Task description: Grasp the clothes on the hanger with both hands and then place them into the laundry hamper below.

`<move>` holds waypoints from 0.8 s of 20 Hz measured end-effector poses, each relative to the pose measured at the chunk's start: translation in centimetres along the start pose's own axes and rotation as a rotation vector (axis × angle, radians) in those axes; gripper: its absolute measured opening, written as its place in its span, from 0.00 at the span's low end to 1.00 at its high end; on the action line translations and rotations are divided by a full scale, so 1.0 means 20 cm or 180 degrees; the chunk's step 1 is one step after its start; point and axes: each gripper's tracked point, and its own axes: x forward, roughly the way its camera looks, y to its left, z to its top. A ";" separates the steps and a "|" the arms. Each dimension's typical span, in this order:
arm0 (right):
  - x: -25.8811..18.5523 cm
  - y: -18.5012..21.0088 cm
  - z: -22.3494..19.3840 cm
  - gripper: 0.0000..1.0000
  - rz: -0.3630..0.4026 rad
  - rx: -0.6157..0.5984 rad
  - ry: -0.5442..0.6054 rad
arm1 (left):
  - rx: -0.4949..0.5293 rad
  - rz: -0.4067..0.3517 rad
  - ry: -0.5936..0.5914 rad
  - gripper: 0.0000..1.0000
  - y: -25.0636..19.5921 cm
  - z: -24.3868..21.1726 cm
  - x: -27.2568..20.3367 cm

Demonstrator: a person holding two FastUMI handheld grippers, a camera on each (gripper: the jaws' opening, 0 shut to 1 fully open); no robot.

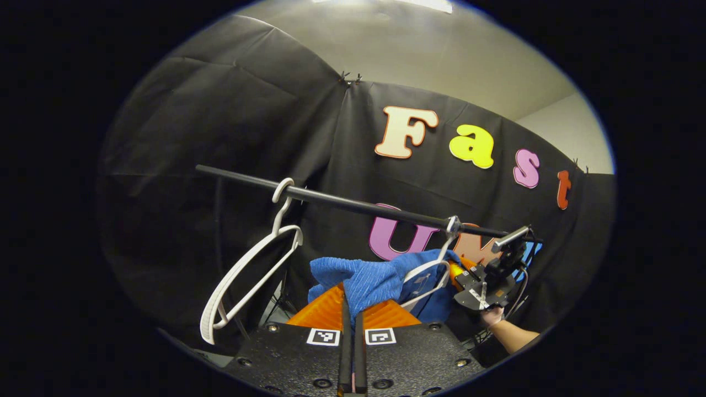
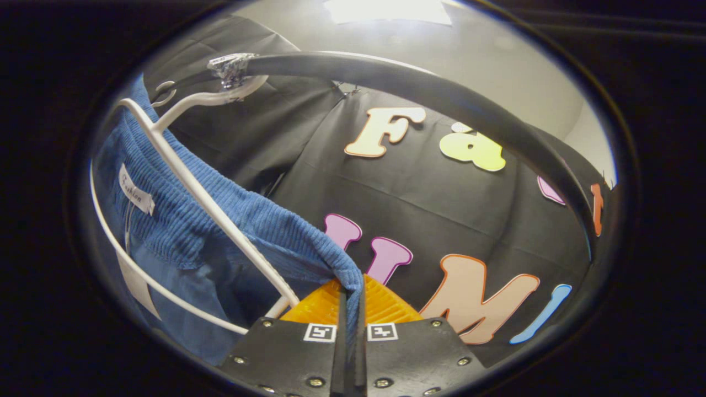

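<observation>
Your left gripper (image 1: 352,309) has a black, bumpy body with round silver screws along its edges. On top sit two small white squares with black block patterns, one on each side of the middle slit. Your right gripper (image 2: 349,306) looks the same up close: black plates, shiny screws, two little patterned squares. Seen from the left gripper view, it is a black boxy tool with thin cables hanging off it, and your hand (image 1: 491,316) wears a light glove.
</observation>
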 end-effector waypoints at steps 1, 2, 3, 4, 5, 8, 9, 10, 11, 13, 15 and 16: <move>0.00 0.00 -0.01 0.06 -0.0010 -0.0003 0.0012 | 0.0069 0.0043 0.0016 0.02 0.03 -0.01 0.03; 0.00 -0.01 -0.03 0.09 -0.0021 0.0009 0.0028 | 0.0116 0.0067 0.0053 0.02 0.06 -0.04 0.05; 0.01 -0.02 -0.05 0.06 -0.0017 0.0058 0.0060 | 0.0183 0.0101 0.0097 0.02 0.09 -0.07 0.07; 0.00 -0.02 -0.07 0.06 0.0011 0.0149 0.0089 | 0.0238 0.0155 0.0158 0.02 0.13 -0.10 0.10; 0.00 -0.02 -0.08 0.06 0.0027 0.0213 0.0106 | 0.0234 0.0147 0.0188 0.01 0.16 -0.12 0.12; -0.01 -0.05 -0.12 0.06 0.0035 0.0268 0.0164 | 0.0039 0.0113 0.0304 0.03 0.17 -0.20 0.18; -0.02 -0.05 -0.13 0.06 0.0043 0.0298 0.0180 | -0.0029 0.0143 0.0327 0.03 0.19 -0.22 0.19; -0.01 -0.06 -0.13 0.06 0.0043 0.0346 0.0187 | -0.0082 0.0145 0.0330 0.02 0.19 -0.23 0.22; -0.02 -0.07 -0.14 0.06 0.0036 0.0405 0.0188 | -0.0123 0.0154 0.0309 0.03 0.20 -0.24 0.24; -0.02 -0.07 -0.16 0.06 0.0031 0.0478 0.0218 | -0.0246 0.0164 0.0322 0.02 0.22 -0.26 0.28; -0.02 -0.08 -0.18 0.06 0.0019 0.0539 0.0259 | -0.0532 0.0131 0.0386 0.03 0.22 -0.30 0.31; -0.02 -0.10 -0.19 0.06 0.0005 0.0610 0.0277 | -0.0641 0.0119 0.0422 0.03 0.22 -0.32 0.33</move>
